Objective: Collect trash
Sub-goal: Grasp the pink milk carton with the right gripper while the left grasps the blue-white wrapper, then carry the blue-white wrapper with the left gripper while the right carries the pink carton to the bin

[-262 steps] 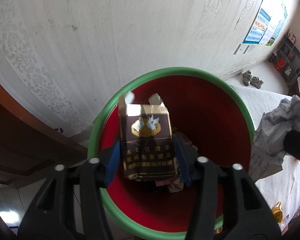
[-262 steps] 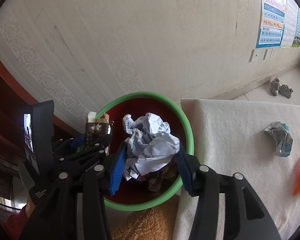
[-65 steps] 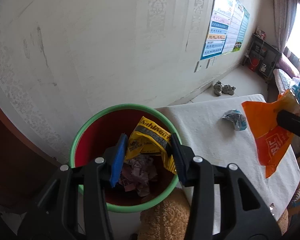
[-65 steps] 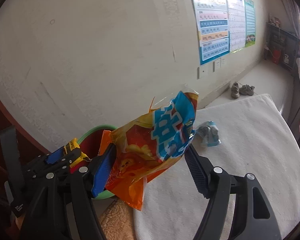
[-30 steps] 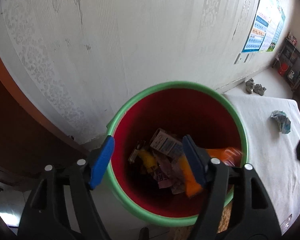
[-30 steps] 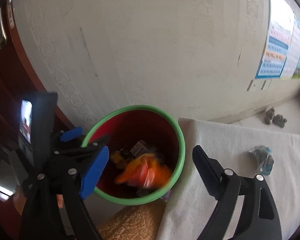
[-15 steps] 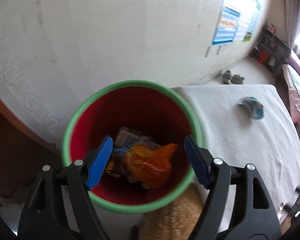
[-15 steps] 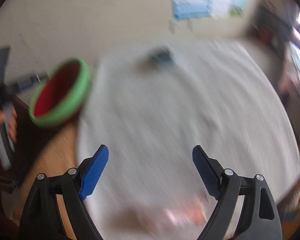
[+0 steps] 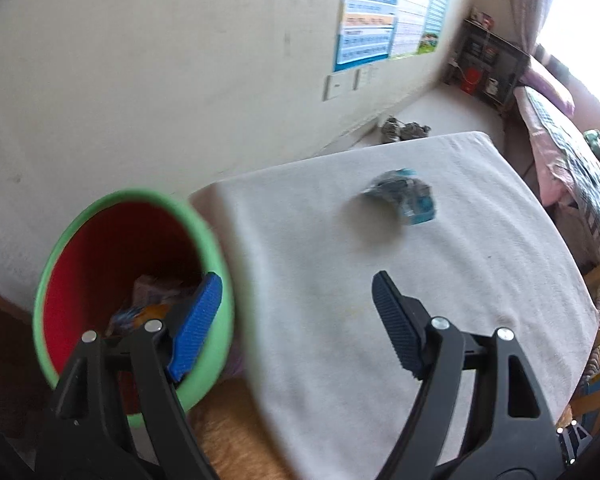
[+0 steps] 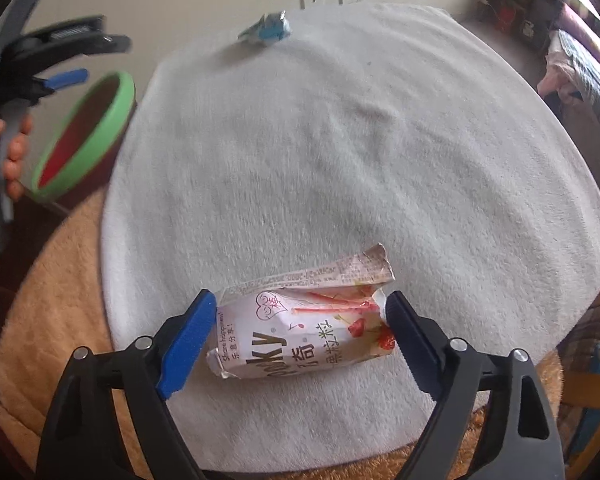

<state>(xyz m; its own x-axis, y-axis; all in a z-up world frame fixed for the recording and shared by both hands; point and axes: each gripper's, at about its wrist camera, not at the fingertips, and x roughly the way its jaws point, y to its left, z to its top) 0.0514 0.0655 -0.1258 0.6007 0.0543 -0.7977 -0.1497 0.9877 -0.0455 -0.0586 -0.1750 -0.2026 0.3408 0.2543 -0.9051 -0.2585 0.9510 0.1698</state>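
Two pieces of trash remain on the white cloth-covered table (image 10: 340,140), catalogued view by view. Left wrist view: the left gripper (image 9: 296,316) carries nothing; its jaws are opening, wide apart, one blue pad hanging over the rim of the green bin with the red interior (image 9: 216,276), the other over bare cloth. The bin stands just beside the table's edge, presumably so litter travels a short way; wrappers already lie inside it. A crumpled blue-and-silver wrapper (image 9: 404,196) lies on the cloth ahead, well apart from the fingers, blurred. The gripper tilts downward, aimed between bin and wrapper, probably toward that wrapper next. Right wrist view: the right gripper (image 10: 300,328) points steeply down with its jaws spread to either side of a flattened pink-and-white snack box (image 10: 304,328) lying on its side near the table's near edge. The pads flank the box's short ends closely; no squeeze is evident, so it rests on the cloth, unlifted. A hand (image 10: 12,152) holding the left gripper's handle shows beside the bin at far left.
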